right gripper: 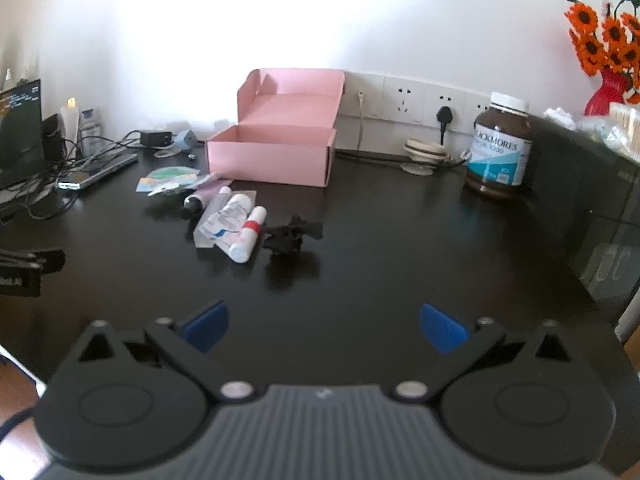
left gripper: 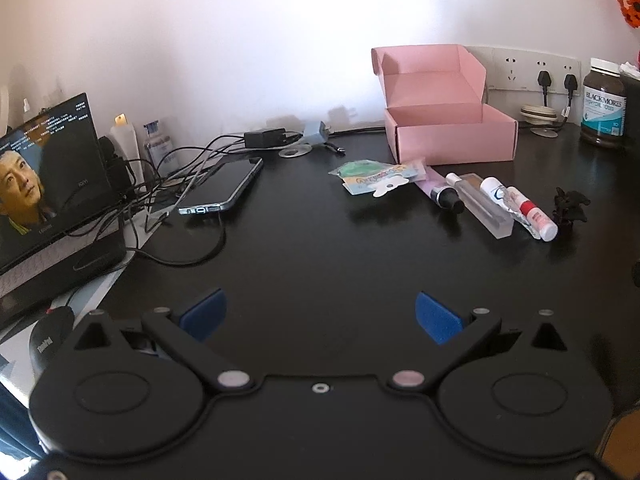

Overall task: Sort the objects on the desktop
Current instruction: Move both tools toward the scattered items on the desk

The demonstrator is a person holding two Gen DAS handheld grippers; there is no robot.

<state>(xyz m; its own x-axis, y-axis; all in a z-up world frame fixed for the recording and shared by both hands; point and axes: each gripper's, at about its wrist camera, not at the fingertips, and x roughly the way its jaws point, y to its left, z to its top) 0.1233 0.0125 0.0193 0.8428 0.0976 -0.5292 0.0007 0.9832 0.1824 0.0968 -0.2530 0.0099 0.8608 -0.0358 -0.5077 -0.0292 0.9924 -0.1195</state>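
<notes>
An open pink box (left gripper: 452, 136) (right gripper: 272, 156) stands at the back of the black desk (left gripper: 320, 248). In front of it lie a packet with a green item (left gripper: 376, 176) (right gripper: 172, 178), a purple tube with a black cap (left gripper: 442, 194) (right gripper: 198, 200), a clear tube (left gripper: 480, 204), a white tube with a red band (left gripper: 532, 212) (right gripper: 248, 236) and a black hair clip (left gripper: 570, 210) (right gripper: 292, 238). My left gripper (left gripper: 320, 316) is open and empty, well short of them. My right gripper (right gripper: 324, 326) is open and empty, just short of the clip.
A phone (left gripper: 224, 188) with tangled cables and chargers (left gripper: 264, 138) lies at the left beside a screen (left gripper: 44, 176) and a mouse (left gripper: 48, 340). A brown supplement bottle (right gripper: 500, 148), wall sockets (right gripper: 424, 100), a dark box (right gripper: 592, 200) and a flower vase (right gripper: 608, 92) stand at the right.
</notes>
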